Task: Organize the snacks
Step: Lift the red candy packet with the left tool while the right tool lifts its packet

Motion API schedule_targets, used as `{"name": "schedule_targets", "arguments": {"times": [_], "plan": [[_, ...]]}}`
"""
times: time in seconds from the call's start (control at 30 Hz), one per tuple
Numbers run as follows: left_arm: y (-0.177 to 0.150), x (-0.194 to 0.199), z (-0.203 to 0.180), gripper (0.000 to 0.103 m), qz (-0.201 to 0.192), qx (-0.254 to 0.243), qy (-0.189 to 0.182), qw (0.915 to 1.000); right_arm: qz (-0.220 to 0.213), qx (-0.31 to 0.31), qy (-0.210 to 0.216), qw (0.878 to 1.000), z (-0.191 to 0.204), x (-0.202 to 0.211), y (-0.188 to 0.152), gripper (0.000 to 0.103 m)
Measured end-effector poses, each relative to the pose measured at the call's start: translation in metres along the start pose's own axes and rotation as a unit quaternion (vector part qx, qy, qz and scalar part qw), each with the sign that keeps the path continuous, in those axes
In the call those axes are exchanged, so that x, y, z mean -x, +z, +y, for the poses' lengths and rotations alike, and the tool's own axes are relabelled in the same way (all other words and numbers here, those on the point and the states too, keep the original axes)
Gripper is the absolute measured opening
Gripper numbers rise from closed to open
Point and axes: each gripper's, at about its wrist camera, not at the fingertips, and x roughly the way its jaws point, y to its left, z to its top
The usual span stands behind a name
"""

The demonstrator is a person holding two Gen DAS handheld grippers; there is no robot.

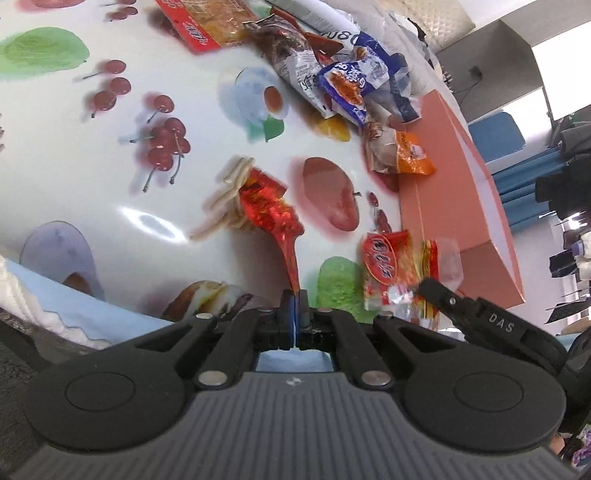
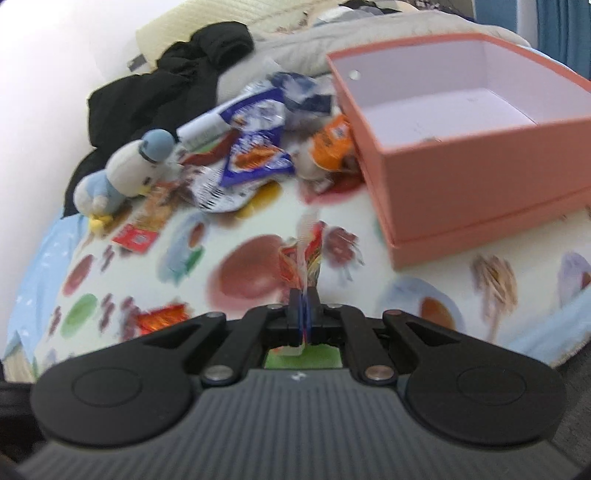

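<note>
Left wrist view, left to right: the fruit-print cloth [image 1: 74,155] is mostly bare on the left; its edge runs along the lower left over a light blue sheet [image 1: 74,314]. A red snack pack [image 1: 207,22] lies at the top edge. The snack pile [image 1: 332,74] crowds the upper middle, running down to an orange-and-white packet [image 1: 402,153] that touches the wall of the salmon-pink box [image 1: 461,192]. The box bounds the cloth on the right.

Left gripper [image 1: 294,295]: jaws pressed together, pinching the twisted end of a shiny red foil packet [image 1: 271,210], which hangs above the cloth clear of the pile. To its right, the right gripper [image 1: 424,286] comes in from the lower right, pinched on a red-and-clear snack packet [image 1: 391,269] just beside the box's near corner.

Right wrist view, blurred, left to right: a plush duck [image 2: 125,173] sits at the cloth's far left edge with a black garment [image 2: 166,81] behind it. A small red packet [image 2: 135,236] lies in front of the duck, and a red foil packet lies at the lower left near the gripper body. A blue-and-white packet [image 2: 255,158] tops the pile mid-frame. The open strip of cloth in front of the pile is free. The box stands at right, open, with nothing showing in the visible part of its white interior [image 2: 443,110]. It takes up the whole far right.

The right gripper's jaws are together here too, the snack packet's edge clamped between them and standing upright.
</note>
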Motion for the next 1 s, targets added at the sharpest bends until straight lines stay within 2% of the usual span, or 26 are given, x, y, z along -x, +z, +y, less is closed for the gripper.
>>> {"name": "schedule_targets", "arguments": {"times": [0.17,0.23,0.27,0.3,0.33,0.37,0.4,0.53,0.63,0.7,0.77,0.87,0.93,0.97,1.0], "plan": [[0.0,0.004,-0.004,0.001,-0.009,-0.001,0.028,0.9996,0.02,-0.017,-0.017,1.0,-0.022,-0.004,-0.006,0.008],[0.001,0.004,-0.005,0.006,-0.008,0.001,0.038,0.9992,0.026,-0.025,-0.017,0.999,-0.031,-0.006,-0.009,0.011],[0.001,0.004,-0.005,0.013,-0.009,0.003,0.041,0.9991,0.029,-0.028,-0.018,0.999,-0.034,-0.007,-0.01,0.019],[0.001,0.004,-0.005,0.027,-0.009,0.005,0.045,0.9989,0.033,-0.031,-0.02,0.999,-0.038,-0.007,-0.011,0.037],[0.001,0.003,-0.006,0.035,-0.01,0.005,0.05,0.9987,0.035,-0.035,-0.022,0.999,-0.042,-0.007,-0.012,0.047],[0.0,0.004,-0.007,0.051,-0.012,0.004,0.056,0.9984,0.034,-0.04,-0.022,0.998,-0.044,-0.006,-0.012,0.062],[0.0,0.004,-0.009,0.059,-0.015,0.001,0.064,0.9978,0.028,-0.041,-0.024,0.998,-0.047,-0.004,-0.013,0.068],[0.002,0.003,-0.02,0.061,-0.026,-0.017,0.119,0.9924,0.01,-0.017,-0.04,0.999,-0.048,0.005,-0.012,0.068],[0.007,0.0,-0.022,0.067,-0.035,-0.014,0.113,0.9928,-0.02,0.026,-0.045,0.998,-0.038,0.011,-0.009,0.068],[0.01,-0.006,-0.028,0.07,-0.035,-0.03,0.132,0.9902,-0.036,0.06,-0.029,0.997,-0.03,0.013,-0.009,0.068],[0.015,-0.011,-0.035,0.07,-0.037,-0.043,0.152,0.9868,-0.043,0.098,-0.013,0.994,-0.019,0.011,-0.01,0.067],[0.021,-0.019,-0.038,0.074,-0.035,-0.042,0.145,0.988,-0.036,0.149,-0.005,0.988,-0.006,-0.002,-0.017,0.067],[0.023,-0.022,-0.042,0.075,-0.041,-0.05,0.147,0.987,-0.017,0.166,-0.003,0.986,-0.002,-0.013,-0.021,0.072],[0.024,-0.023,-0.045,0.075,-0.045,-0.055,0.147,0.9865,-0.01,0.175,-0.003,0.985,0.0,-0.017,-0.023,0.082],[0.024,-0.024,-0.046,0.075,-0.048,-0.059,0.148,0.986,-0.01,0.184,-0.005,0.983,0.001,-0.02,-0.024,0.087]]}}
